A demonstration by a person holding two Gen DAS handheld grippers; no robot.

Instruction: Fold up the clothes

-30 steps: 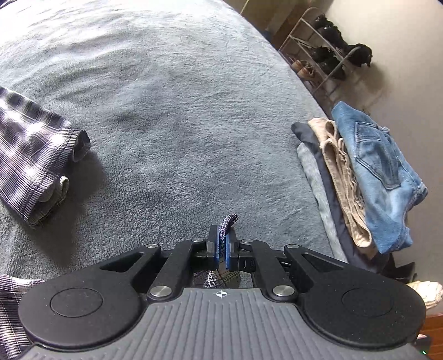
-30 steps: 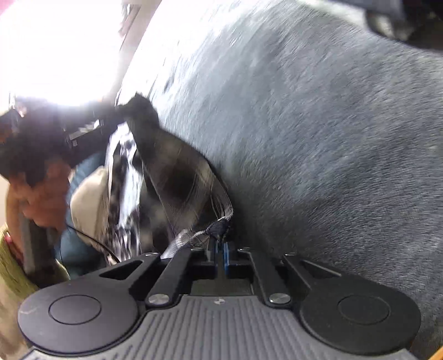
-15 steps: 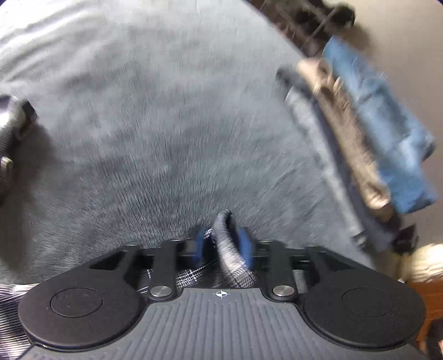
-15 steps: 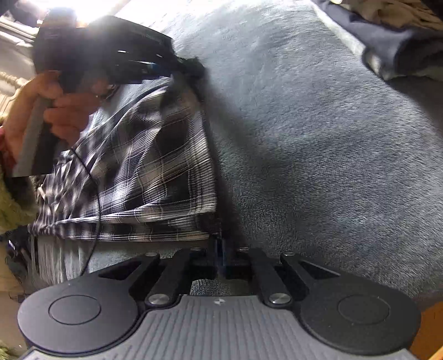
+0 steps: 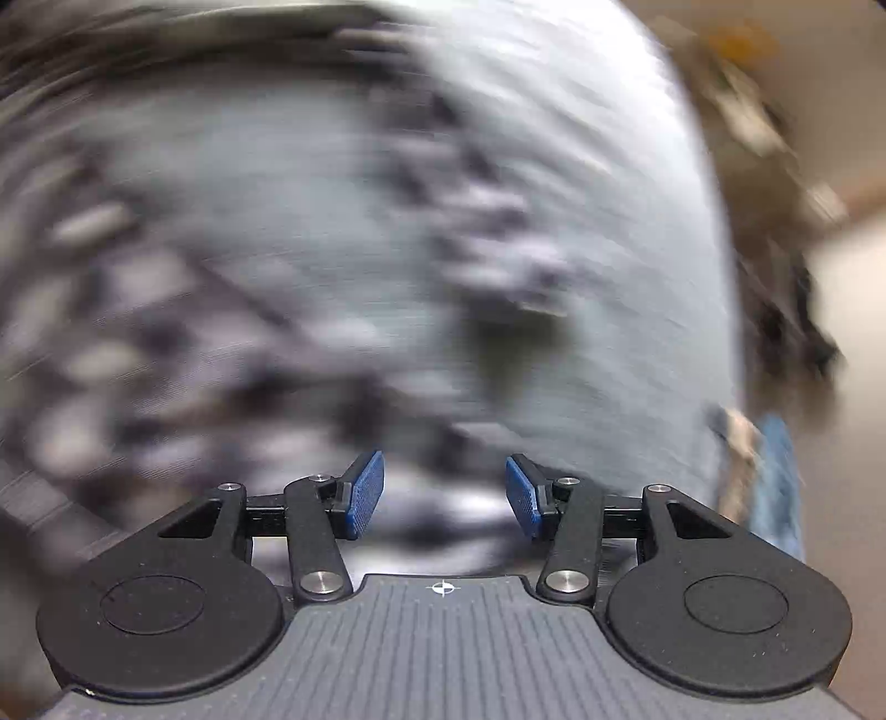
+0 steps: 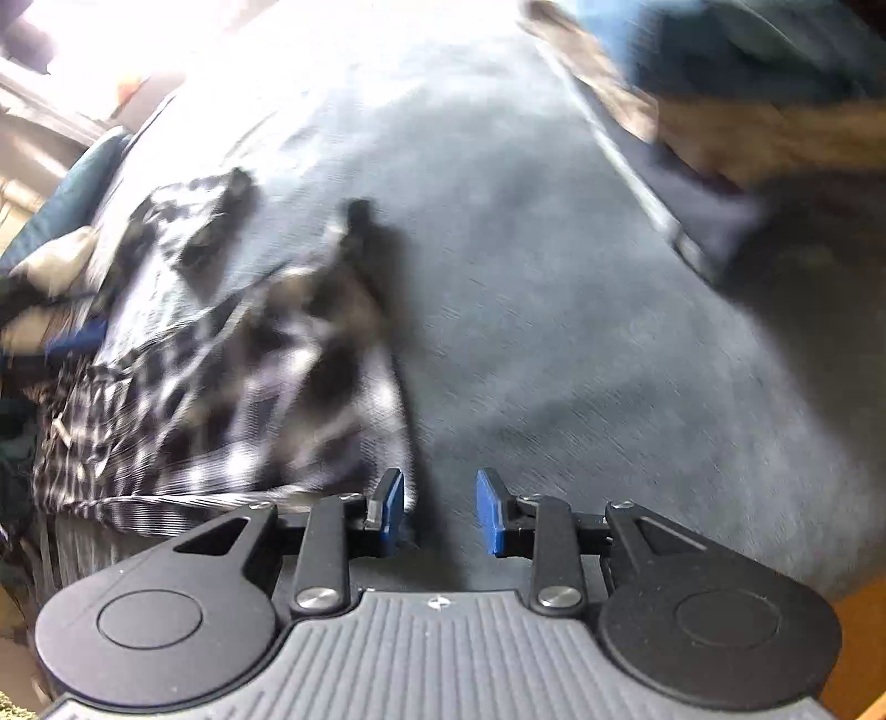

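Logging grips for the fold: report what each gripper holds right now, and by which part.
Nothing is held. The left gripper and right gripper have just been opening; no cloth sits between either's pads. The plaid garment lies released on the blanket.

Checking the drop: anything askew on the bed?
Yes. The plaid garment lies rumpled and skewed on the grey blanket, not squared. Both claws, left and right, have just been opening, nothing between them.

Grey blanket and the edges of the room

A grey fleece blanket (image 6: 581, 343) covers the bed. Bright glare (image 6: 221, 50) washes out the far left corner, and a bare beige wall (image 5: 853, 310) shows beyond the bed's edge, much of it blurred.
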